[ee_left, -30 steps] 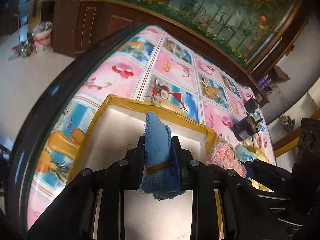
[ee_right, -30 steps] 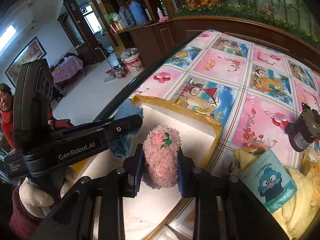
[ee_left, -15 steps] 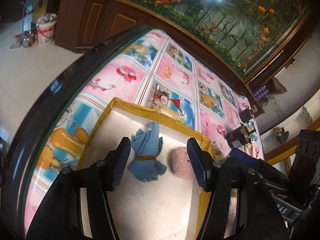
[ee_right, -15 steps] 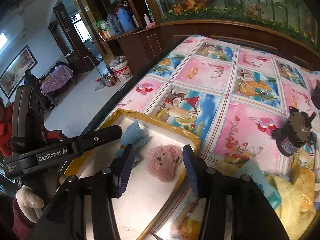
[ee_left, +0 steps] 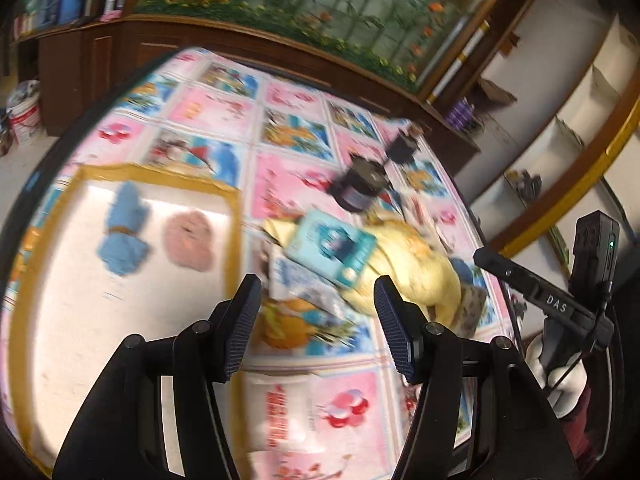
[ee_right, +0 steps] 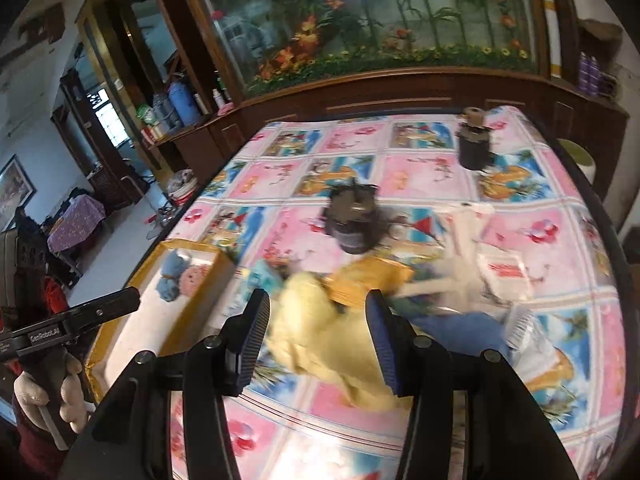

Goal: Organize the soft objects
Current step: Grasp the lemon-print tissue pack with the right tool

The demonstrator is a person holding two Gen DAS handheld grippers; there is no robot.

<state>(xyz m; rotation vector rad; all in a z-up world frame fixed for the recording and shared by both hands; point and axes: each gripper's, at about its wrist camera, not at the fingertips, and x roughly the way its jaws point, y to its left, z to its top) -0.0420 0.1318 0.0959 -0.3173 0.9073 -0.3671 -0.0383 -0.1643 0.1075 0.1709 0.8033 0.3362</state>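
Note:
A rolled blue cloth [ee_left: 122,236] tied with a tan band and a fluffy pink ball [ee_left: 189,240] lie side by side in the white box with a yellow taped rim [ee_left: 160,174]. The same blue cloth [ee_right: 171,276] and pink ball [ee_right: 193,278] show at the left of the right wrist view. My left gripper [ee_left: 316,320] is open and empty, to the right of the box over the patterned tablecloth. My right gripper [ee_right: 318,334] is open and empty above a yellow plush cloth [ee_right: 320,320]. That yellow cloth [ee_left: 412,264] lies under a teal card [ee_left: 332,246].
Two dark motor-like parts [ee_right: 352,220] [ee_right: 474,146] stand on the tablecloth beyond the pile. A blue cloth [ee_right: 464,330], a white packet [ee_right: 506,270] and a yellow sheet [ee_right: 360,278] lie among the clutter. The other gripper and a gloved hand [ee_right: 44,396] are at the left.
Both grippers opened and let the blue cloth and the pink ball drop into the box. Both then swung right, away from the box, toward the pile of yellow cloth.

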